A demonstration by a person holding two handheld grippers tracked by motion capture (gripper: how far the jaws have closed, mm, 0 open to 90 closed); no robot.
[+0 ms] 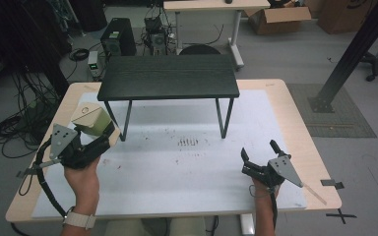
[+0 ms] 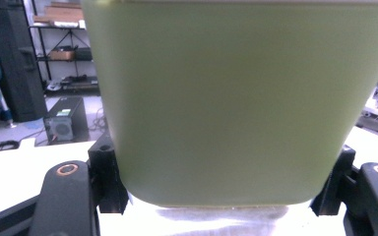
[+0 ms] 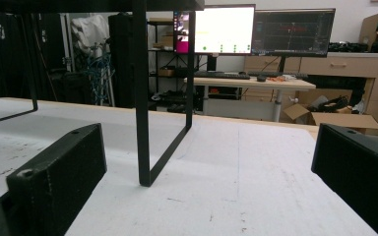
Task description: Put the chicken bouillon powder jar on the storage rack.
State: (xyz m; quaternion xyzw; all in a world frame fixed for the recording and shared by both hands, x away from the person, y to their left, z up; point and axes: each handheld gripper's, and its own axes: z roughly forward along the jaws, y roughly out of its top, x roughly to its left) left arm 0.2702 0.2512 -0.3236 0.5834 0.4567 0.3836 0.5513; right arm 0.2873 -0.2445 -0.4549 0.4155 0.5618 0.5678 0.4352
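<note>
White mat (image 1: 177, 172) under black shelf (image 1: 170, 76), cluttered lab.

Black grippers with grey three-cornered plates, trailing black cables, pale wristband (image 1: 79, 220), copper-ringed screws (image 2: 67, 169).

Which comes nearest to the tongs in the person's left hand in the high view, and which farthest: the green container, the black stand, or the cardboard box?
1. Green container: clamped in the left tongs, at the table's left edge.
2. Black stand: just to the right of them, across the table's middle.
3. Cardboard box: on the floor, far at top right.
</note>
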